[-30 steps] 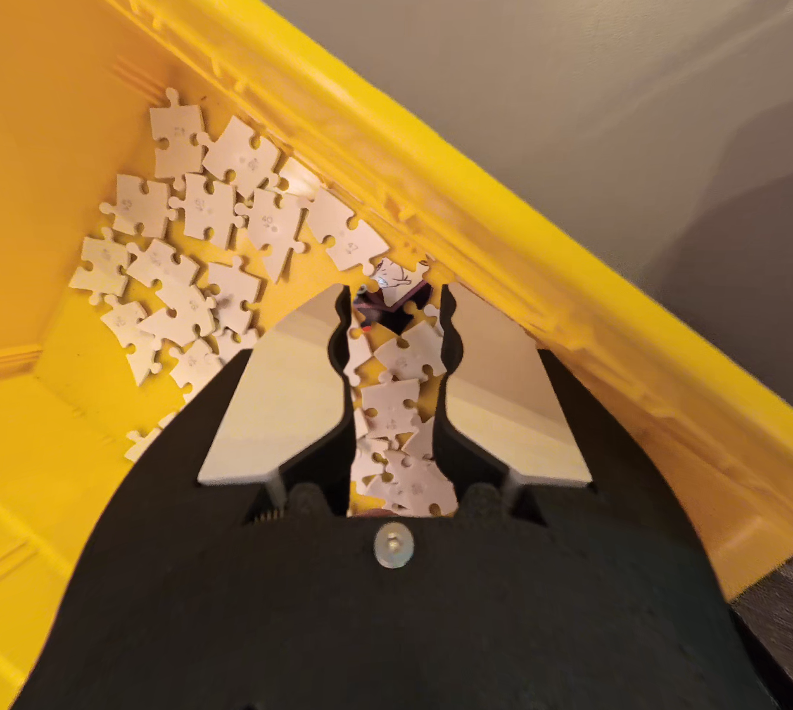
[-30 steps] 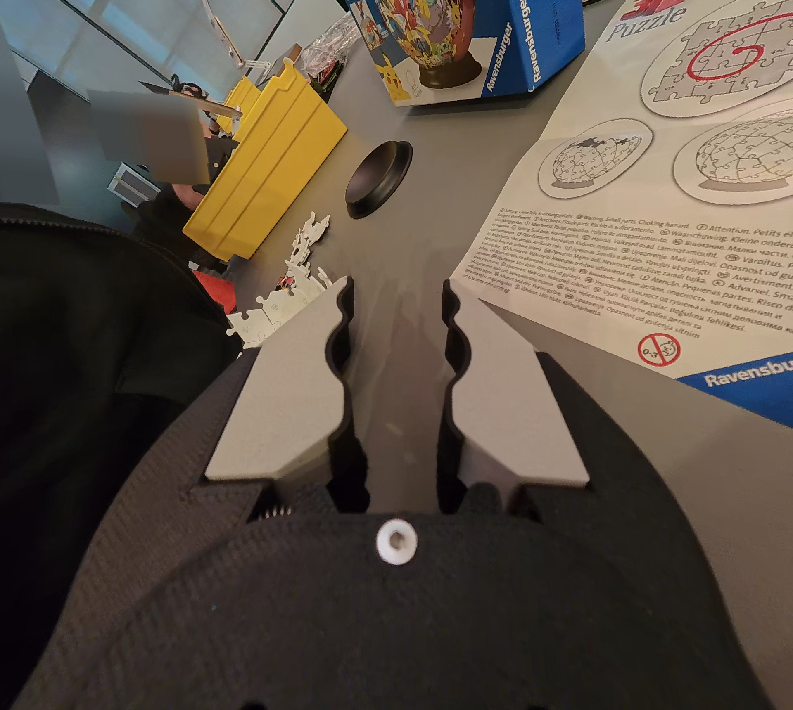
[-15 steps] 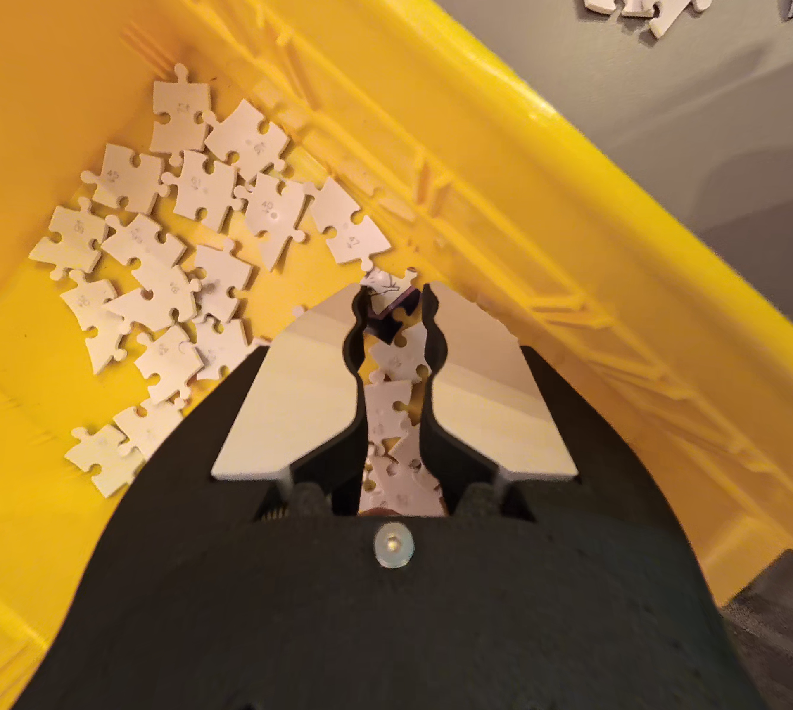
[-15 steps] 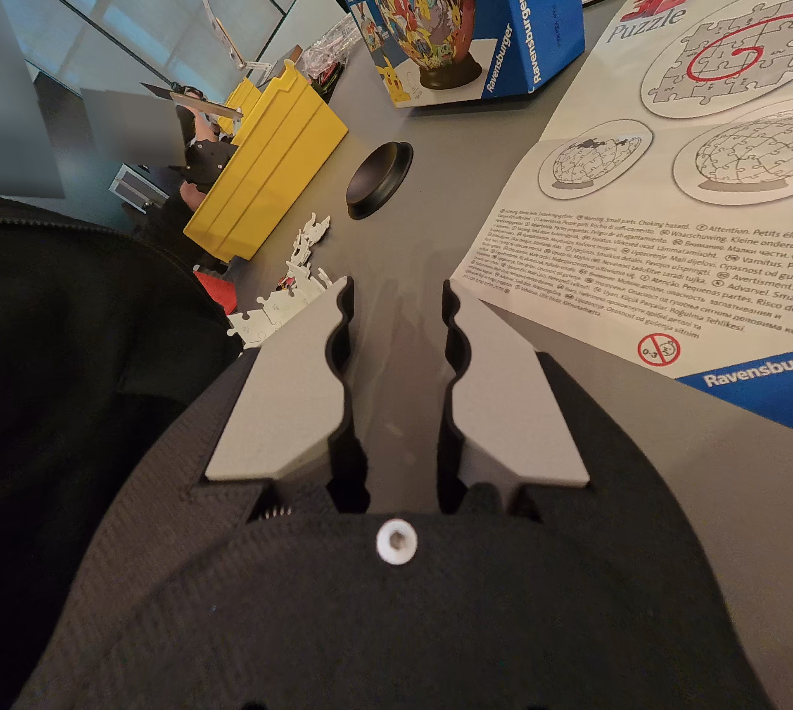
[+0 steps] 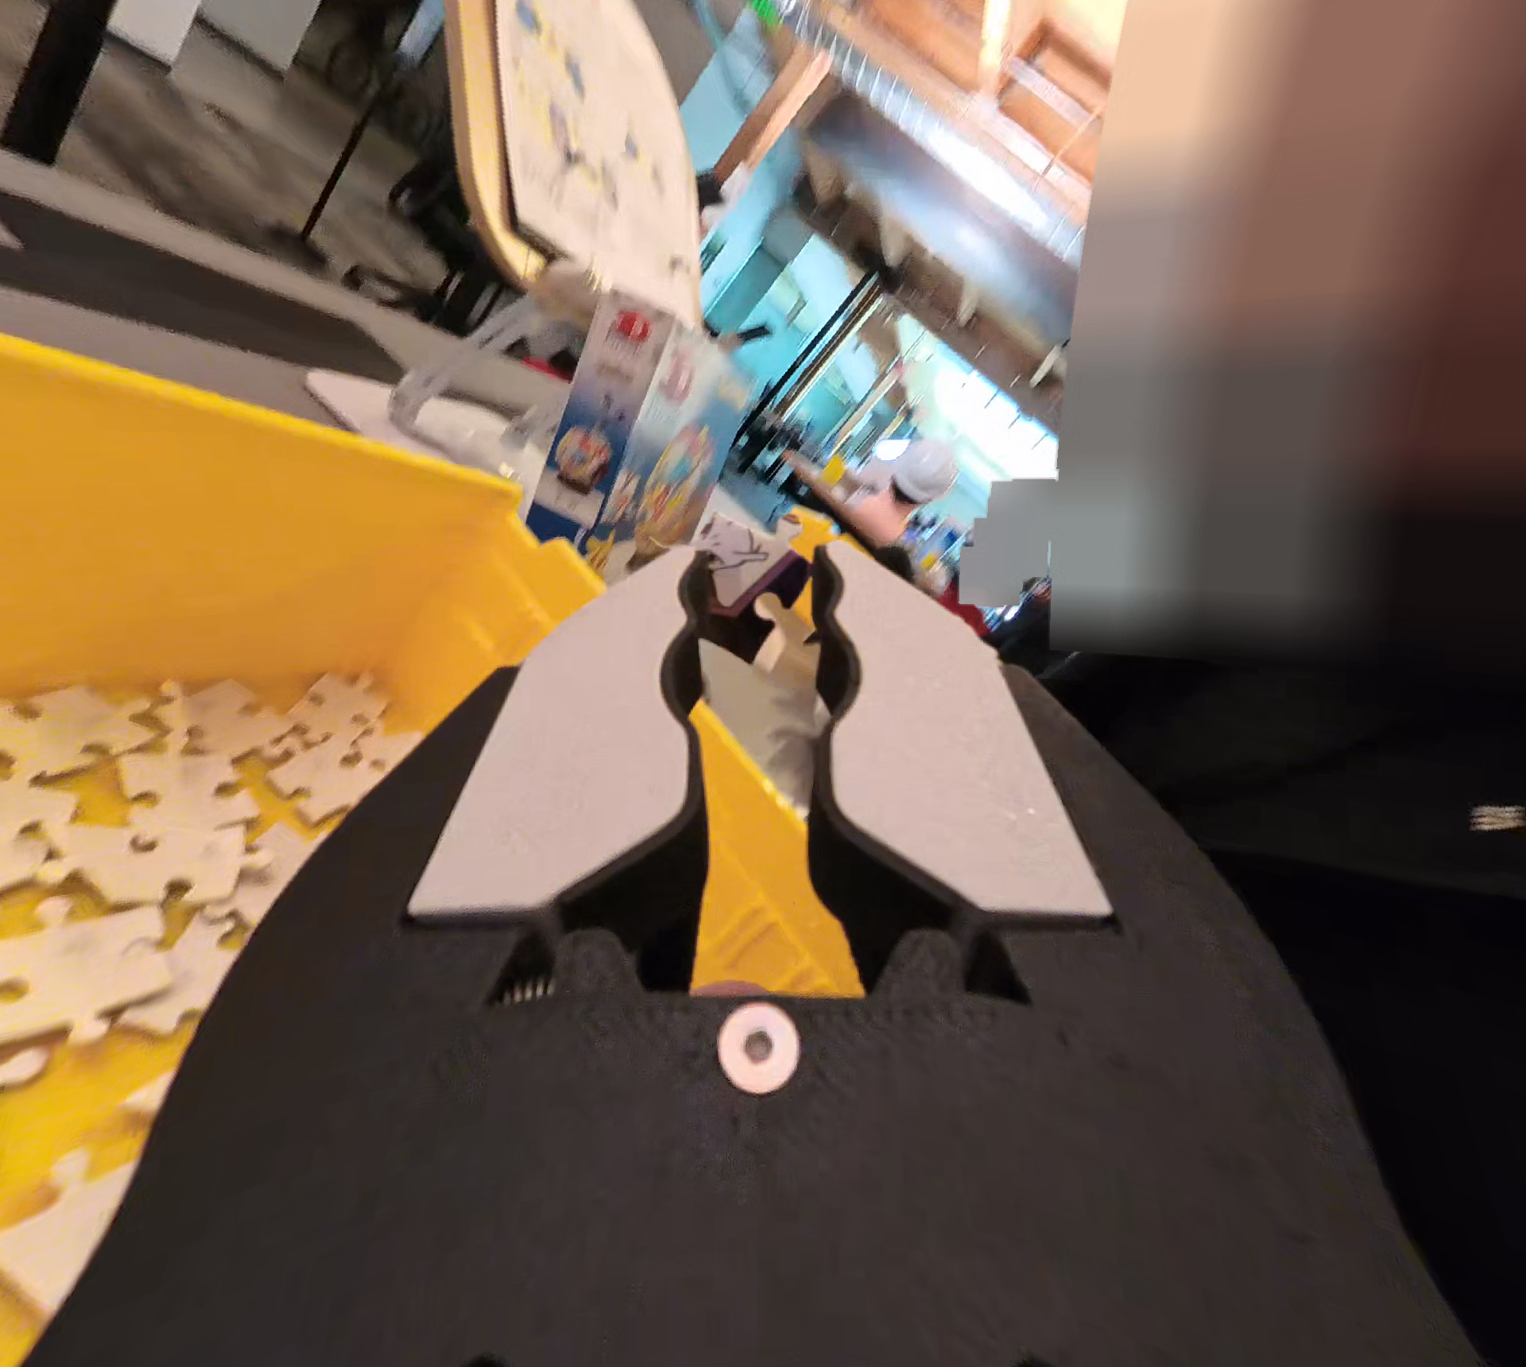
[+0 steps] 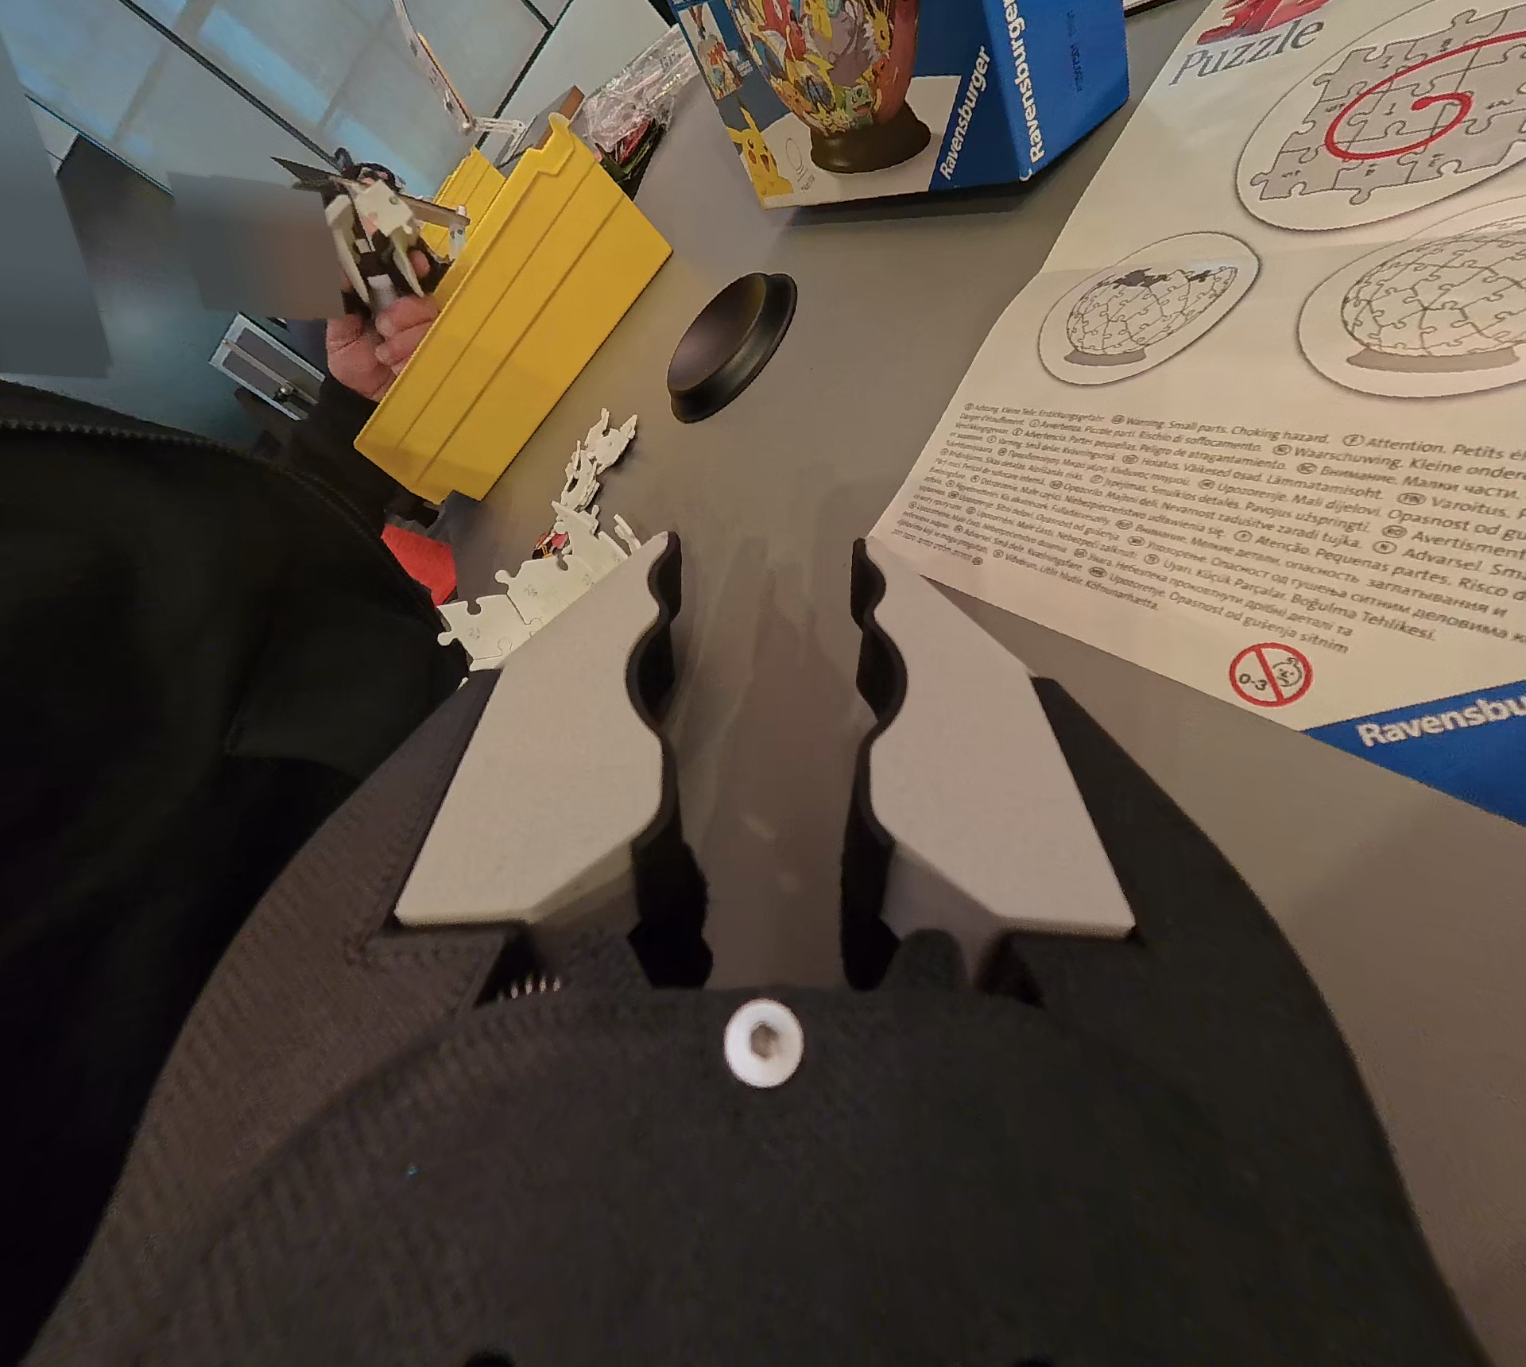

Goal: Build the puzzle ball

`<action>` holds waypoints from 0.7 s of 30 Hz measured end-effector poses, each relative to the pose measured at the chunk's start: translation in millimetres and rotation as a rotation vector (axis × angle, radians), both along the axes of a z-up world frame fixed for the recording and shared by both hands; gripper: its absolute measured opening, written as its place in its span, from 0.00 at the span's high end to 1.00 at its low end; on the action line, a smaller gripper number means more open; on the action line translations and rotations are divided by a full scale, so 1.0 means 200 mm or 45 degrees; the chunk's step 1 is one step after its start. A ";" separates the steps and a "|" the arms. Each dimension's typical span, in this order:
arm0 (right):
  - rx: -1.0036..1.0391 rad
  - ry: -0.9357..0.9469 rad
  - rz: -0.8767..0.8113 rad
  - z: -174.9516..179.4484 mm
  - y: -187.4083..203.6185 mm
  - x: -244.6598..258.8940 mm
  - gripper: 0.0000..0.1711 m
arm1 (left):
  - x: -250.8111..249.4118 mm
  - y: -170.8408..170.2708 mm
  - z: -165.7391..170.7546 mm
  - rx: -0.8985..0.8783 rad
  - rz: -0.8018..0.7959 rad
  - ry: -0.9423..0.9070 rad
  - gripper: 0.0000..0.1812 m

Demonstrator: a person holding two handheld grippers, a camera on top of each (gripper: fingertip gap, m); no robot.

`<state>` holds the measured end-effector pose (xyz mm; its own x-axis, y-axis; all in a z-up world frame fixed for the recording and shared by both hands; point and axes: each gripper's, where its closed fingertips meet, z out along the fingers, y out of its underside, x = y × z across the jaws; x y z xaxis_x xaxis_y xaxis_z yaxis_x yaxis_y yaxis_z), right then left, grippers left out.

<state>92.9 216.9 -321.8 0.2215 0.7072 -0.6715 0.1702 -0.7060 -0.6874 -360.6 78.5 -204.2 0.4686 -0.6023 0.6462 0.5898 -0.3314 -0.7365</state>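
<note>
A puzzle piece (image 5: 747,568) with a white and purple print sits pinched at the tips of the left gripper (image 5: 753,572), raised above the yellow bin (image 5: 248,526). Down in the bin lies a heap of pale pieces (image 5: 149,799), blank side up. From the right wrist view the left gripper (image 6: 376,246) shows far off, up over the bin's (image 6: 528,320) near end, with a hand (image 6: 384,345) under it. The right gripper (image 6: 764,584) hangs low over the grey table (image 6: 867,303), its jaws apart and holding nothing. Just left of it a few joined pieces (image 6: 570,543) lie on the table. Beyond them rests a black stand (image 6: 731,345), then the blue box (image 6: 892,14), and to the right the instruction sheet (image 6: 1239,378) lies flat.
</note>
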 end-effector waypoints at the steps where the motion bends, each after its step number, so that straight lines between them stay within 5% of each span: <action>1: -0.001 0.001 0.000 0.00 0.00 0.00 0.76 | -0.02 -0.01 0.04 0.037 0.001 -0.058 0.87; 12: 0.001 0.016 0.006 0.01 0.00 0.00 0.76 | -0.15 -0.05 0.16 0.154 0.044 -0.296 0.87; 21: 0.000 0.019 0.012 0.01 -0.01 0.00 0.76 | -0.13 0.06 -0.12 -0.280 0.069 0.129 0.87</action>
